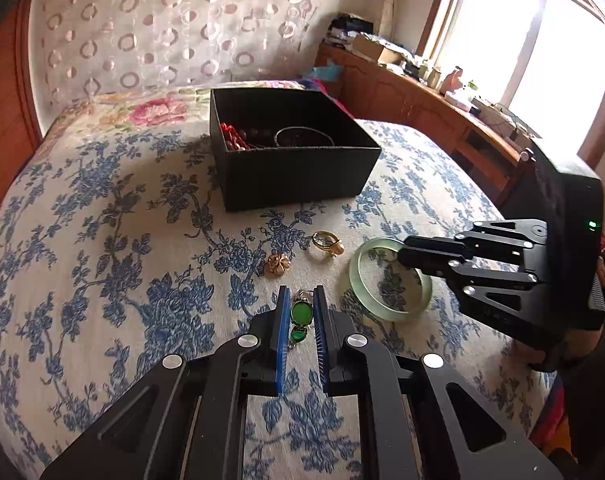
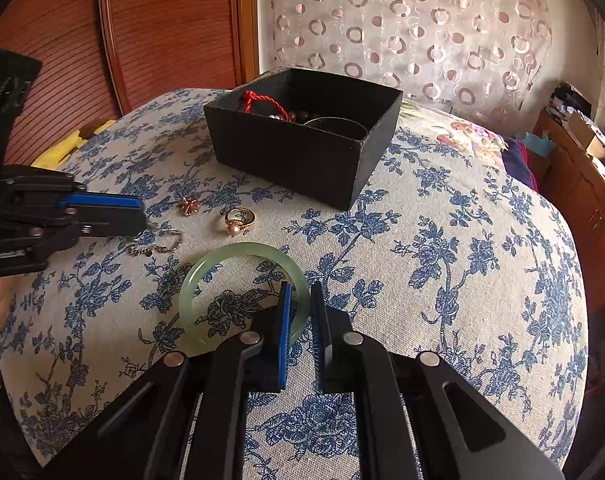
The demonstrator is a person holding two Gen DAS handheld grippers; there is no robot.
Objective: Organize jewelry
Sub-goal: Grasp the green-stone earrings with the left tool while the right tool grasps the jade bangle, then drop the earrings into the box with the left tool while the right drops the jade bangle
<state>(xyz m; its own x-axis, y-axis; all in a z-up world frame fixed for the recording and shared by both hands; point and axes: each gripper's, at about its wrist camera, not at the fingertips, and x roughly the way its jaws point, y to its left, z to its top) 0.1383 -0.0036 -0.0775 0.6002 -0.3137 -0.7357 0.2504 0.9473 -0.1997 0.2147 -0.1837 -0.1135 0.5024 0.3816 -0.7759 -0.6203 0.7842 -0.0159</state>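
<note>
My left tongs point(image 1: 301, 304) pinch a glossy green oval pendant point(image 1: 301, 313); my right tongs point(image 2: 301, 300) clamp a smooth jade bangle point(image 2: 238, 254). Glove lettering looks unreadable.

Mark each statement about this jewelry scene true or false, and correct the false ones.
1. The left gripper has its pads on a green-stone pendant. True.
2. The right gripper grips the gold pearl ring. False: it is shut on the rim of the pale green bangle; the ring lies free on the bedspread.
3. The black box is empty. False: it holds a red cord, dark beads and a dark round bangle.
4. A small gold flower-shaped piece lies beside the ring, outside the box. True.
5. The bangle stands upright on its edge. False: it lies roughly flat.
</note>
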